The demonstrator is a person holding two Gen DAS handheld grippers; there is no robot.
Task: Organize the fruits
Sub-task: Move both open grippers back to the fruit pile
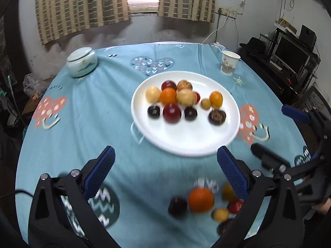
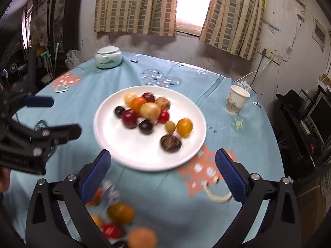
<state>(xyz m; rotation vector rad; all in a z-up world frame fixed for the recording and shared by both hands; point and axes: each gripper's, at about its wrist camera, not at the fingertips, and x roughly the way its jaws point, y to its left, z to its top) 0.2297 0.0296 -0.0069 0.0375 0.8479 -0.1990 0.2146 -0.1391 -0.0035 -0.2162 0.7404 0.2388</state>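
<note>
A white plate (image 1: 186, 142) sits mid-table and holds several fruits: oranges, dark plums, red and yellow ones (image 1: 171, 113). The plate shows in the right wrist view too (image 2: 132, 155). Several loose fruits lie on the cloth near me, among them an orange (image 1: 201, 199) and a dark plum (image 1: 178, 206); the right wrist view shows them at bottom left (image 2: 121, 214). My left gripper (image 1: 165, 173) is open and empty above the cloth, short of the plate. My right gripper (image 2: 163, 173) is open and empty, just short of the plate's near rim. Each gripper appears in the other's view (image 1: 289, 144) (image 2: 47, 119).
A round table with a light blue patterned cloth (image 1: 99, 111). A lidded ceramic jar (image 1: 81, 62) stands at the far left, a paper cup (image 1: 229, 63) at the far right. A wall and curtains lie beyond; shelves with electronics stand at the right.
</note>
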